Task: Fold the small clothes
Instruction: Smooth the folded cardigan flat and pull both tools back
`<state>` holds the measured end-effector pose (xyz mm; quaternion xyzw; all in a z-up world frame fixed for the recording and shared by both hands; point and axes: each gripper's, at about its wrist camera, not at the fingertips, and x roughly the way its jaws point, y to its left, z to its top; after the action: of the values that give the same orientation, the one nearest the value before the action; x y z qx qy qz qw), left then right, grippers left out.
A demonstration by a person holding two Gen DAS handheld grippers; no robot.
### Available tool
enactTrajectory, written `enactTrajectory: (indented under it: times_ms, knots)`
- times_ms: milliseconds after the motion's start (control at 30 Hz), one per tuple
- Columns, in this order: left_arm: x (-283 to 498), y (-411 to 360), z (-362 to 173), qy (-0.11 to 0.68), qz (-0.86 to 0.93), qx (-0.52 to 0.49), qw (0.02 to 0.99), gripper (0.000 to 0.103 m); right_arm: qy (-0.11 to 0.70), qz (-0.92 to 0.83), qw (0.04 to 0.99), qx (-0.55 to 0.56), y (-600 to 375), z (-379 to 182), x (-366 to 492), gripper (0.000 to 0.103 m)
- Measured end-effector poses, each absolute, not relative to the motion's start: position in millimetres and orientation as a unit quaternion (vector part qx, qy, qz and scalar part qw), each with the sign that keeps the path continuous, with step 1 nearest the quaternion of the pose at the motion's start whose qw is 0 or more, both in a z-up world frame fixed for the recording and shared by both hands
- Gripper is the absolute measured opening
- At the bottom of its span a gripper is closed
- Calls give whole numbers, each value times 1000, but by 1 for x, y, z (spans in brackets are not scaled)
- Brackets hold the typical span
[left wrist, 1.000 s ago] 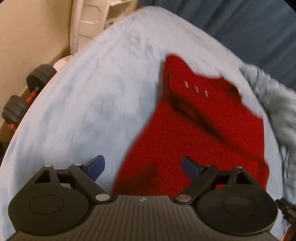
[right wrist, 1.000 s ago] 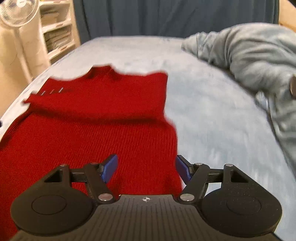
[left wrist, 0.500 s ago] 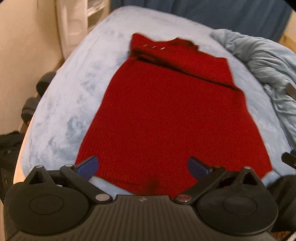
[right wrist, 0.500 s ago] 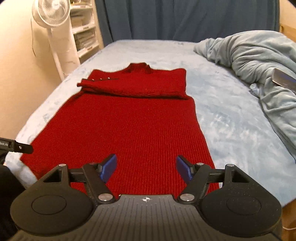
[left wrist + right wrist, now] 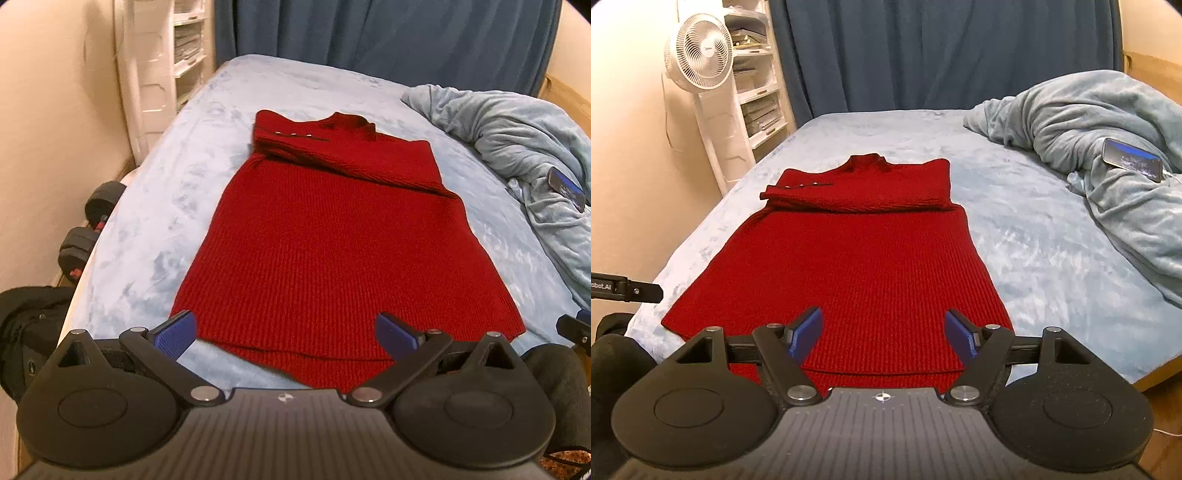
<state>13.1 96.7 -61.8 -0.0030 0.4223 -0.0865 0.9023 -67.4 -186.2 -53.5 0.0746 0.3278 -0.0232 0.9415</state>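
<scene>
Two grippers, both backed off: a second ago each view was tight over the knit and blurred, now the whole red sweater dress (image 5: 332,243) shows, lying flat along the blue bed (image 5: 155,206). Sleeves sit folded across the chest, upper centre of frame, cuff with small buttons (image 5: 295,136) to the upper left of the garment. Reads as sleeve fold done, hem fold next, likely hem brought up toward the collar.

Far left of the left wrist view: dumbbells (image 5: 92,218) on the floor by the wall, white shelf unit (image 5: 159,66) upper left. Left gripper (image 5: 286,330) at bottom centre, jaws spread wide, nothing between them, hovering just short of the hem; left pad over the hem's near-left corner, contact not clear. Right side of frame: crumpled grey-blue blanket (image 5: 517,147) with a phone (image 5: 567,188) on it.

Right wrist view: fan (image 5: 701,51) upper left, tip of the other gripper at the left edge, the dress in mid frame. Right gripper (image 5: 884,334) bottom centre, moderately wide, empty, above the hem's right half. Hem shows two layers, so each grab should take both.
</scene>
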Motion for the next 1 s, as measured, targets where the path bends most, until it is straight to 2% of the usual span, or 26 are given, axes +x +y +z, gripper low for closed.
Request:
enactTrajectory:
  times_ms: [400, 667, 1000]
  knots:
    - [9, 102, -62, 422, -77, -4, 903, 103, 340, -5, 938, 67, -172, -56, -64, 75]
    - [34, 94, -81, 469, -30, 32, 882, 103, 357, -31, 930, 86, -187, -63, -44, 75]
    - [60, 85, -100, 488, -39, 46, 871, 103, 377, -44, 923, 65, -187, -76, -15, 75]
